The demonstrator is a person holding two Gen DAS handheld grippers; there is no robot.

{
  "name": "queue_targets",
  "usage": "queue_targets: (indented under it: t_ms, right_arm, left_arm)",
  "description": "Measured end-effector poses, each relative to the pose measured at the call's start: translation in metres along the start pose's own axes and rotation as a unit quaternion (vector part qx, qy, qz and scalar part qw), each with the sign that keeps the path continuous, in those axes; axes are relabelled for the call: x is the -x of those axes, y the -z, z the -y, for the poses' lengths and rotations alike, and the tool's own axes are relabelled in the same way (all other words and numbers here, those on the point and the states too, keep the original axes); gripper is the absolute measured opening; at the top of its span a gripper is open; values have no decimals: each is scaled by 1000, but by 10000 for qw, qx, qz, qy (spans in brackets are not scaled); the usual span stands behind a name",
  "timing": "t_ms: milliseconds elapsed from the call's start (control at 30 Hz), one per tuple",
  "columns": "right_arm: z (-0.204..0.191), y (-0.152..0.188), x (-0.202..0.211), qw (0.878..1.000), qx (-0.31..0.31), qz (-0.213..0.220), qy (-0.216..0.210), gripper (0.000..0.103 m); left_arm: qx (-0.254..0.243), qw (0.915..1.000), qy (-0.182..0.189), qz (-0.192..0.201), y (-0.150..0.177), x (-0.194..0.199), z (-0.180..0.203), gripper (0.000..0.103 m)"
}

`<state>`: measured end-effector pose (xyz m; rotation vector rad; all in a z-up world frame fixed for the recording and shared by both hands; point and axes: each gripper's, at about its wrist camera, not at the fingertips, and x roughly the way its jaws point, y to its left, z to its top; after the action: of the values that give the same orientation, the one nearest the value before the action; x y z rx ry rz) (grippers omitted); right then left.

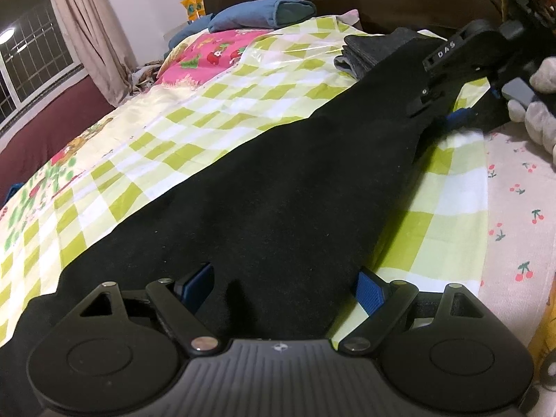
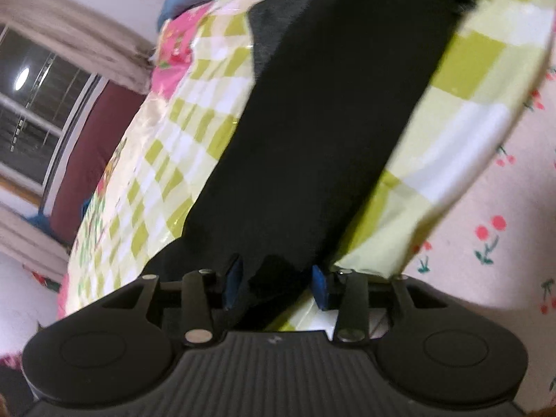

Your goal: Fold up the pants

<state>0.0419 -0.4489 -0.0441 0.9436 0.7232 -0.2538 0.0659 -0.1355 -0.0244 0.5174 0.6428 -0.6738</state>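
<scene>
Black pants (image 1: pixel 278 187) lie stretched across a green-and-white checked sheet (image 1: pixel 194 118) on the bed. My left gripper (image 1: pixel 283 288) is open, its blue pads wide apart over the near end of the pants. My right gripper (image 1: pixel 448 111) shows at the far right of the left wrist view, low at the pants' far end. In the right wrist view the pants (image 2: pixel 319 132) run away from the right gripper (image 2: pixel 278 285), whose blue pads stand partly apart with black cloth between them.
A folded grey garment (image 1: pixel 368 54) lies beyond the pants. A blue pillow (image 1: pixel 260 14) and a pink cartoon sheet (image 1: pixel 215 52) are near the dark headboard. A cherry-print sheet (image 1: pixel 514 208) is on the right. A window and curtain (image 1: pixel 87 27) are on the left.
</scene>
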Motion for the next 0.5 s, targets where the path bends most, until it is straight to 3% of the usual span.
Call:
queue_targets:
  t_ms: [133,233,400,500]
  right_arm:
    - [16,-5,5,9968,-551,223,-541,41]
    - [19,-12,2,9975,-559,113,-418,34]
    - [20,-23,23,9985,-386,184,-347,38]
    - [25,-26,32,9995,-167,242,-106,35]
  left_arm:
    - [8,10000,-36,0,-2,-1,-2,98]
    - [-3,10000,-30,-11,-2,-2,-2,98]
    - [2,10000,-47,-8,-4,-2,-4,98]
    - [36,10000,-44,-2,-5,-4,-3,98]
